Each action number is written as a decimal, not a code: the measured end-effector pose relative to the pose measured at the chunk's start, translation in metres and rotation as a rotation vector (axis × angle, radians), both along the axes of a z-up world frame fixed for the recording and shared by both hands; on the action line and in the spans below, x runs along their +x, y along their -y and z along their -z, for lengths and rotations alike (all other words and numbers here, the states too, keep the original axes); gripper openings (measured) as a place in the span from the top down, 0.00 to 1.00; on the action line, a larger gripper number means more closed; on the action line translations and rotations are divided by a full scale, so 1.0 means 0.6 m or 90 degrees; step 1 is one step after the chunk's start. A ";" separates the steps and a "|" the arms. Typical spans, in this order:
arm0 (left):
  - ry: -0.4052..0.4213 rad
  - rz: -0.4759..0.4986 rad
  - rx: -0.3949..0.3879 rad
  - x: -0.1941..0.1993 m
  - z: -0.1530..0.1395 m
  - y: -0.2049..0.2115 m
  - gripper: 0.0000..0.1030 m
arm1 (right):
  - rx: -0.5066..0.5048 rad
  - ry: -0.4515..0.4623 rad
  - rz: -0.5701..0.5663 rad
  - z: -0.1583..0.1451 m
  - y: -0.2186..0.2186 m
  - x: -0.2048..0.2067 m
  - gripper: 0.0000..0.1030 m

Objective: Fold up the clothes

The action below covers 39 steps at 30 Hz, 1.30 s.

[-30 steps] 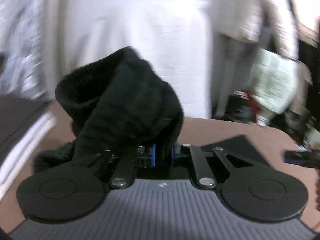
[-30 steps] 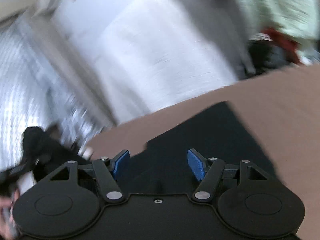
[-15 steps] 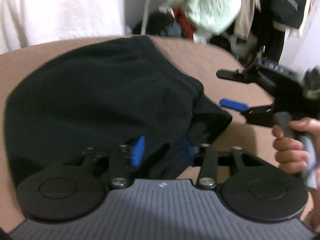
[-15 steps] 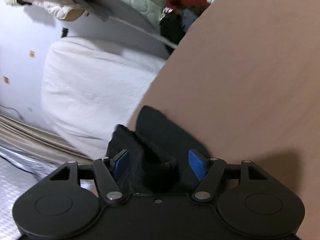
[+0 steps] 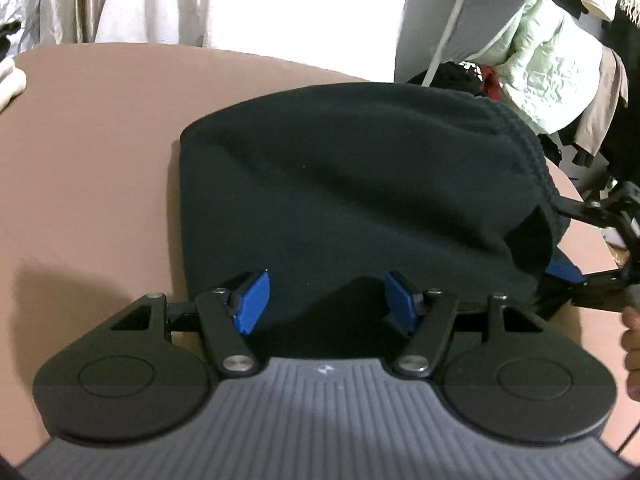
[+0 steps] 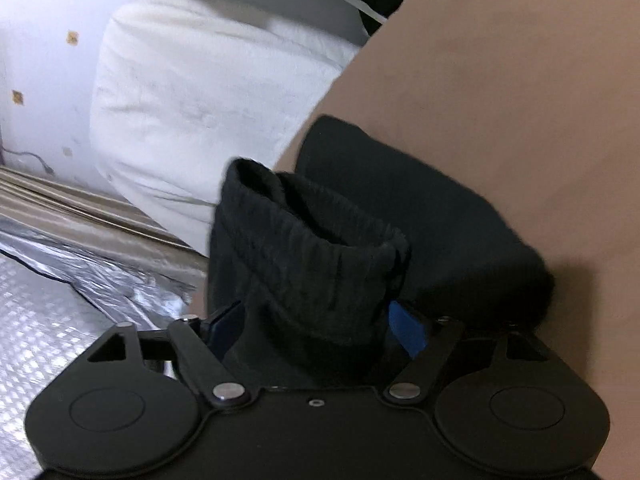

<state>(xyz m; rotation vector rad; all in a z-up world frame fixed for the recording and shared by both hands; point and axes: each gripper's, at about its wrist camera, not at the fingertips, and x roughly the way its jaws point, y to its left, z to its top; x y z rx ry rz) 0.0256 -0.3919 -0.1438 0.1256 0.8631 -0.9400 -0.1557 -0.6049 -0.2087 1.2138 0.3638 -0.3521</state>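
A black fleece garment (image 5: pixel 352 184) lies folded on the brown table (image 5: pixel 92 152). My left gripper (image 5: pixel 326 304) hovers over its near edge; the jaws are opening, and the cloth lies between the blue pads (image 5: pixel 252 304) without being pressed. In the right wrist view the garment's ribbed waistband (image 6: pixel 304 264) stands up between the fingers of my right gripper (image 6: pixel 316 324). Its jaws are opening too, and the cloth partly hides its blue pads (image 6: pixel 406 326). The right gripper (image 5: pixel 568 242) also shows at the garment's right end, a hand (image 5: pixel 632 344) holding it.
White bedding (image 6: pixel 208 92) lies past the table's far edge, with silver foil sheeting (image 6: pixel 60 304) beside it. A heap of clothes with a pale green quilted jacket (image 5: pixel 544 64) stands at the right. A white folded item (image 5: pixel 10 76) pokes in at the left edge.
The left gripper came down with the bunched black garment and opened, letting it go; it now lies spread on the table. The right gripper sank, rolled and opened wider around the waistband.
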 end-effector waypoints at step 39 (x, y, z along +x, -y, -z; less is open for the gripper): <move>0.006 0.047 0.013 0.007 -0.016 -0.019 0.30 | -0.200 -0.156 0.250 -0.088 0.015 -0.076 0.35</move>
